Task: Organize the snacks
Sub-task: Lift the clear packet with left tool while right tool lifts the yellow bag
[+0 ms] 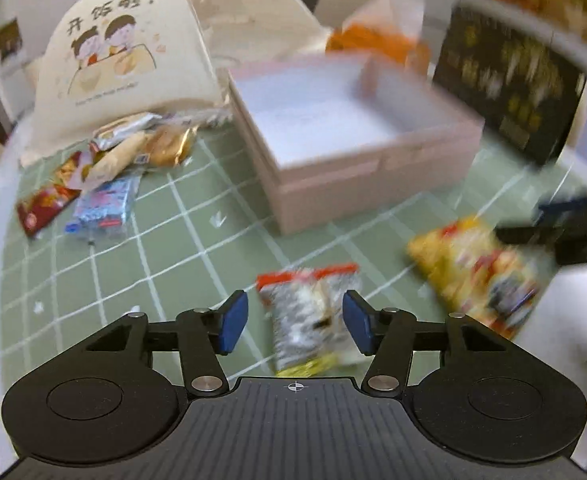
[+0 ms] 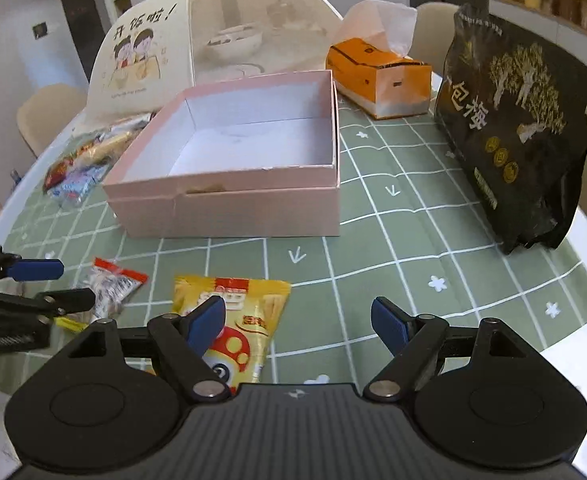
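Two grippers stand spread: left gripper (image 1: 295, 322) straddles the silver snack packet (image 1: 313, 320) on the table without pinching, right gripper (image 2: 298, 322) empty. Closing off-centre could push the packet away from the pink box (image 2: 229, 208).

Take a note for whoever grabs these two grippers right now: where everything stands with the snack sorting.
Left gripper: open, straddling the silver packet with a red top on the green checked tablecloth; pads look clear of it.
Right gripper: open, nothing held, above the yellow snack bag with a red mushroom print.
Open pink cardboard box: no snacks inside.
Pile of small wrapped snacks: on the cloth to the box's left.
Done: nothing boxed yet.
Left: both near packets and the pile, presumably into the box.
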Demonstrator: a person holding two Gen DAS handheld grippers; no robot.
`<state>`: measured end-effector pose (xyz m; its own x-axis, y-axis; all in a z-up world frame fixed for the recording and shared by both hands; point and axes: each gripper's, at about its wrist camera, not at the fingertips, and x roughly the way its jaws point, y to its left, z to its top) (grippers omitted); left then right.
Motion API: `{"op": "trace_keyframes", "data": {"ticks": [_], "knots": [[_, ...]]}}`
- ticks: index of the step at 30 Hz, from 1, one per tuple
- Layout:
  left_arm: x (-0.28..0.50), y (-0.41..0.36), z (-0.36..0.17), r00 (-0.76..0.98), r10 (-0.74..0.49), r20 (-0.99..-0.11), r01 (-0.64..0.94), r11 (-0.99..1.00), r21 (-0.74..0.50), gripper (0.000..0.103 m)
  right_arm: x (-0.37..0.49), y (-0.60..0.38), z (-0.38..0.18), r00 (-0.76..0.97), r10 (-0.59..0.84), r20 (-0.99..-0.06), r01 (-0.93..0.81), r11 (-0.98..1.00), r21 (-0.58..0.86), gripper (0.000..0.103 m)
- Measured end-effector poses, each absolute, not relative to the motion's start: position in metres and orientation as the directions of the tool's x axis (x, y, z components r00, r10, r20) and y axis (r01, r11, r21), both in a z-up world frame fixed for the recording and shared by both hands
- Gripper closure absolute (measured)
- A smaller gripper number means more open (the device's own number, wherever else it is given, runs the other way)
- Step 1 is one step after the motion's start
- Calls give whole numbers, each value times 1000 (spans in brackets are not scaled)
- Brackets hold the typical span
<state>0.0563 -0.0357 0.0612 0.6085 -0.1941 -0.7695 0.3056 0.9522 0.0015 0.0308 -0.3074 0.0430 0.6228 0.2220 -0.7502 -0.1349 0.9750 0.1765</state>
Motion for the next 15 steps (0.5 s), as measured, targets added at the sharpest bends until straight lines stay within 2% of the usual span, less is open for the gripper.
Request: {"op": "trace_keyframes", "data": {"ticks": [2,6,7,8,9,12,15], "knots": [[54,-42,66,613,-218,-760,332,943,-2,44,30,-304,42,618,226,-753,-143,974,175,22],[52,-78,44,567,-151,-810,421,898,127,43,27,-302,43,620,223,-752,-149,975,166,22],[50,-83,37,555,-135,-821,435,888,148,42,26,-303,43,622,219,-751,-144,976,165,22],[46,-88,34,570,-129,-812,450,875,177,36,25,-306,44,624,214,-751,-138,977,163,22],[44,-89,33,570,-136,-810,457,872,176,31,25,-309,44,625,211,-752,-133,978,163,22],[41,-80,41,582,-187,-791,421,902,97,34,22,-312,45,625,211,-751,-132,978,165,22],[47,-64,45,613,-122,-780,305,948,91,37,20,-307,47,619,250,-745,-153,968,199,22]]}}
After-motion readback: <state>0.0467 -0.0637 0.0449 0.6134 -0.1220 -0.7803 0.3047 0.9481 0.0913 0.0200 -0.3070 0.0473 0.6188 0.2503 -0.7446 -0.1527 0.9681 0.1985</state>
